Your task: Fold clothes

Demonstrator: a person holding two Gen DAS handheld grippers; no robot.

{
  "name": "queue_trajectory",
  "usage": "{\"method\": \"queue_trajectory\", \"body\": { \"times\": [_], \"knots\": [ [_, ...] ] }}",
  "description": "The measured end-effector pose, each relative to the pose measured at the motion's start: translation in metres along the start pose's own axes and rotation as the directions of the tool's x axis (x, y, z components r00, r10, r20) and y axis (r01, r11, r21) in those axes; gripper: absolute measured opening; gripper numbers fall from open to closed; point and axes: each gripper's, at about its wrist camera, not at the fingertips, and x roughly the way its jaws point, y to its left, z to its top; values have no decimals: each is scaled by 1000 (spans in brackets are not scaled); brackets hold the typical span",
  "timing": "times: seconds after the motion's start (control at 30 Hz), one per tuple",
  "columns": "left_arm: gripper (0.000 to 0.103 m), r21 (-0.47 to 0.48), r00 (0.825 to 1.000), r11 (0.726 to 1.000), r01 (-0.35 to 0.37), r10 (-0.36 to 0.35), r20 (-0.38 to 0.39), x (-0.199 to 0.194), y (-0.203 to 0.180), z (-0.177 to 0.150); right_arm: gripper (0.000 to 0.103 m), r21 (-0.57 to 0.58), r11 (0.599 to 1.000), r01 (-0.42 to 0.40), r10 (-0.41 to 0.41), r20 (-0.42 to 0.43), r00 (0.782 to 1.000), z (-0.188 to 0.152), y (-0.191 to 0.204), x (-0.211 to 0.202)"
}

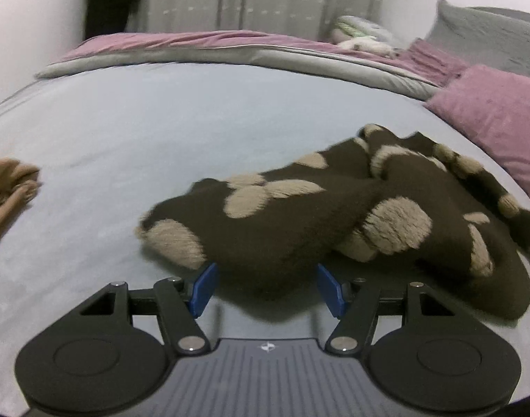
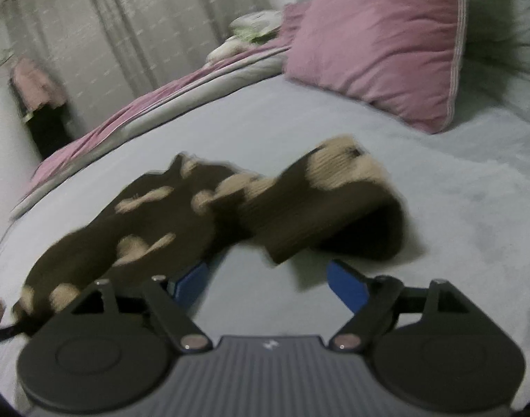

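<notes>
A dark brown fuzzy sweater (image 1: 299,215) with beige blotches lies crumpled on the grey bed sheet (image 1: 143,121). My left gripper (image 1: 266,278) is at the sweater's near edge. A thick bunch of the cloth fills the gap between its blue pads (image 1: 204,288), hides their tips, and hangs a little above the sheet, so the gripper is shut on it. In the right wrist view the sweater (image 2: 153,215) runs from lower left to a ribbed end (image 2: 320,208) standing up just beyond my right gripper (image 2: 267,267). That gripper is open, with only bare sheet between its pads.
A pink pillow (image 1: 490,118) (image 2: 376,41) leans at the head of the bed on the right. A folded pink and grey duvet (image 1: 230,52) lines the far side. A tan garment (image 1: 7,180) lies at the left edge. Curtains hang behind.
</notes>
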Motion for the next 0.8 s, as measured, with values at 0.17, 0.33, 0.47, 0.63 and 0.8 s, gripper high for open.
{"method": "queue_trajectory", "body": {
  "times": [0.17,0.33,0.47,0.63,0.8],
  "knots": [
    [45,118,992,985,-123,117,52,16,-15,-11,82,-94,994,-63,58,-58,997,-16,39,8],
    [16,102,982,979,-174,165,94,23,-6,-1,82,-153,983,-99,83,-104,991,-26,67,24],
    [14,129,971,968,-217,200,131,24,1,20,82,-158,982,-105,85,-130,988,-28,71,34],
    [14,169,950,946,-276,243,195,24,11,49,82,-183,978,-100,75,-139,987,-29,75,42],
    [14,135,922,934,-330,289,257,21,26,81,82,-195,975,-106,78,-145,986,-30,77,44]
  ]
}}
